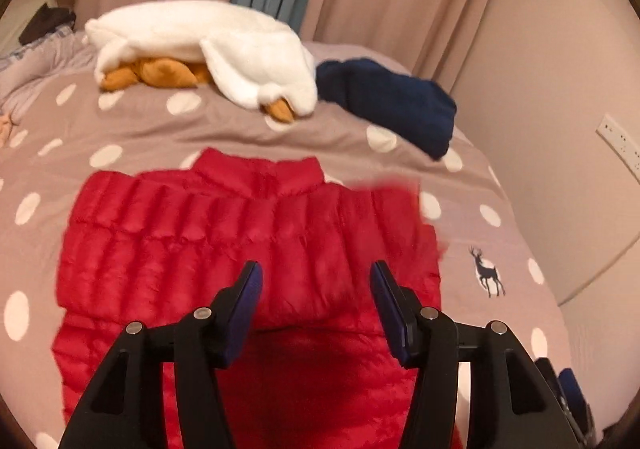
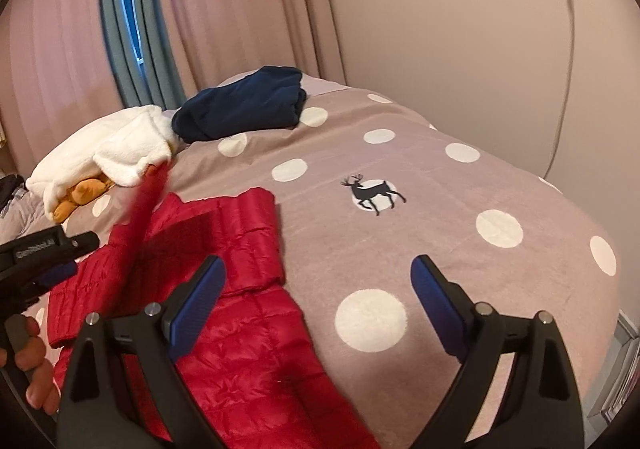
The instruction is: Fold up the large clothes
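Left tongs (image 1: 316, 269) open, nothing btwn pads, over red quilted puffer jacket (image 1: 240, 233) at lower centre. Right tongs (image 2: 318, 265) wide open, empty, above polka-dot cover (image 2: 440, 209). Fluffy white garment (image 1: 208, 45) and navy bundle (image 1: 392, 101) at upper frame.

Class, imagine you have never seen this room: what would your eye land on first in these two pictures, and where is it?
The bright red puffer jacket spread on the dotted bedcover, right under both open grippers. Beyond its collar lies a white plush toy with orange feet, and beside that a dark blue garment. A black deer print marks the cover right of the jacket.
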`<state>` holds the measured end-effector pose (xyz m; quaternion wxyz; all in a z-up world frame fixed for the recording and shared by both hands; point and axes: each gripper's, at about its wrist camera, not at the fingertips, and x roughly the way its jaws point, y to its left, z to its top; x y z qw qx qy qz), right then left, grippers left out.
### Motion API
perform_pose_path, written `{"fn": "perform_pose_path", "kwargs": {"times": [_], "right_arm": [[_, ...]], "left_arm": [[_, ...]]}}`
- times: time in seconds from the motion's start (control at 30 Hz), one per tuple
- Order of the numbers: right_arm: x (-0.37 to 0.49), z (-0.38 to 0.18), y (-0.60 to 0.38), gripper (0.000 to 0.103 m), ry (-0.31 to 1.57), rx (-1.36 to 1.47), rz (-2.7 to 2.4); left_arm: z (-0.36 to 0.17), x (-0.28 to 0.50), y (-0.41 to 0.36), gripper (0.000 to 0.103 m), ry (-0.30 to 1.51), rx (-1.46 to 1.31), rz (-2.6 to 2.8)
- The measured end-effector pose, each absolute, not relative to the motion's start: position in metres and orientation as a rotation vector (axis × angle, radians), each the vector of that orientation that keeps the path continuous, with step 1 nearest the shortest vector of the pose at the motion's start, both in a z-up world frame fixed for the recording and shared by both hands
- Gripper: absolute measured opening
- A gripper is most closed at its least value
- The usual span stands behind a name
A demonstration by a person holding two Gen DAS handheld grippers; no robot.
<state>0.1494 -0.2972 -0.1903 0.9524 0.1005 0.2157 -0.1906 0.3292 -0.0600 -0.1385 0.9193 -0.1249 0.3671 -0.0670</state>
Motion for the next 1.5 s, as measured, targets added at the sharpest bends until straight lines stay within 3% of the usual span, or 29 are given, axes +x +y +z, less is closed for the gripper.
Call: {"fn": "perform_pose_path", "kwargs": {"times": [0.27,0.57,0.67,0.73,0.77,0.8,0.83,1.1,1.17,1.23,1.47,1.5], "right_arm": [[0.187,-0.195,-0.265,0.1,0.501,0.214,-0.275],[0.293,-0.239,-0.224,0.096,0.642,0.239,-0.164],[0.317,-0.26,-0.219,0.079,0.694,0.314,-0.103],[0.327,-0.272,-0.213,0.046,0.717,0.294,-0.106],[0.329,-0.276,-0.207,0.038,0.706,0.246,-0.115],[0.328,-0.277,-0.205,0.019,0.689,0.221,-0.126],[0.327,-0.276,-0.204,0.01,0.671,0.207,-0.138],[0.305,-0.231,-0.245,0.01,0.539,0.157,-0.253],[0.304,-0.235,-0.258,0.013,0.562,0.119,-0.32],[0.308,-0.249,-0.268,0.023,0.627,0.102,-0.359],[0.31,-0.278,-0.279,0.028,0.689,0.088,-0.384],[0.311,-0.279,-0.278,0.033,0.694,0.082,-0.393]], "left_arm": [[-0.149,0.324,0.02,0.055,0.727,-0.299,0.091],[-0.186,0.328,0.108,0.055,0.762,-0.356,0.282],[-0.197,0.335,0.124,0.055,0.775,-0.361,0.333],[-0.206,0.339,0.132,0.055,0.795,-0.374,0.342],[-0.212,0.343,0.134,0.055,0.809,-0.383,0.346],[-0.217,0.345,0.135,0.055,0.819,-0.388,0.346],[-0.219,0.345,0.135,0.055,0.825,-0.391,0.345],[-0.231,0.356,0.11,0.055,0.825,-0.366,0.283],[-0.236,0.36,0.099,0.055,0.831,-0.347,0.274],[-0.244,0.364,0.091,0.055,0.854,-0.331,0.286],[-0.269,0.374,0.091,0.056,0.877,-0.308,0.279],[-0.269,0.376,0.089,0.058,0.879,-0.293,0.289]]}}
